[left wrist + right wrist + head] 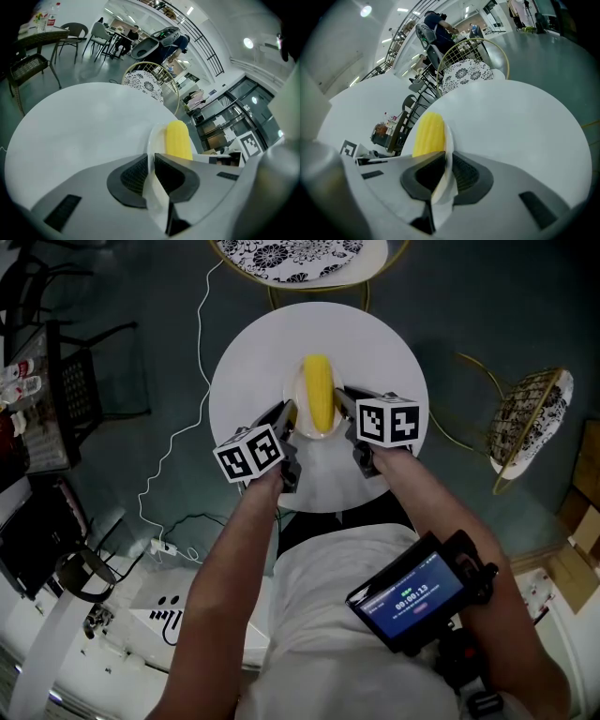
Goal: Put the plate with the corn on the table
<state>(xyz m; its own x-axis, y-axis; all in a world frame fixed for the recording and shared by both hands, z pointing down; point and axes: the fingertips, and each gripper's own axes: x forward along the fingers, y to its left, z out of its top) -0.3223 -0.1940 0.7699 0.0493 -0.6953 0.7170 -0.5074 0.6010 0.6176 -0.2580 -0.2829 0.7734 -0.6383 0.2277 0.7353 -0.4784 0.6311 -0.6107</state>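
A yellow corn cob [318,393] lies on a small white plate [298,382] over the middle of the round white table [253,362]. My left gripper [287,416] is shut on the plate's left rim, and my right gripper [343,403] is shut on its right rim. In the left gripper view the plate rim [153,140] runs between the dark pads [136,176], with the corn [178,139] just beyond. The right gripper view shows the rim [449,140] pinched between its pads [461,174] and the corn [427,133] to the left. Whether the plate touches the table I cannot tell.
A gold wire chair with a patterned cushion [291,257] stands at the table's far side, and a second such chair [527,418] is to the right. A white cable [173,442] trails over the floor at the left. Dark shelving [42,399] lines the left edge.
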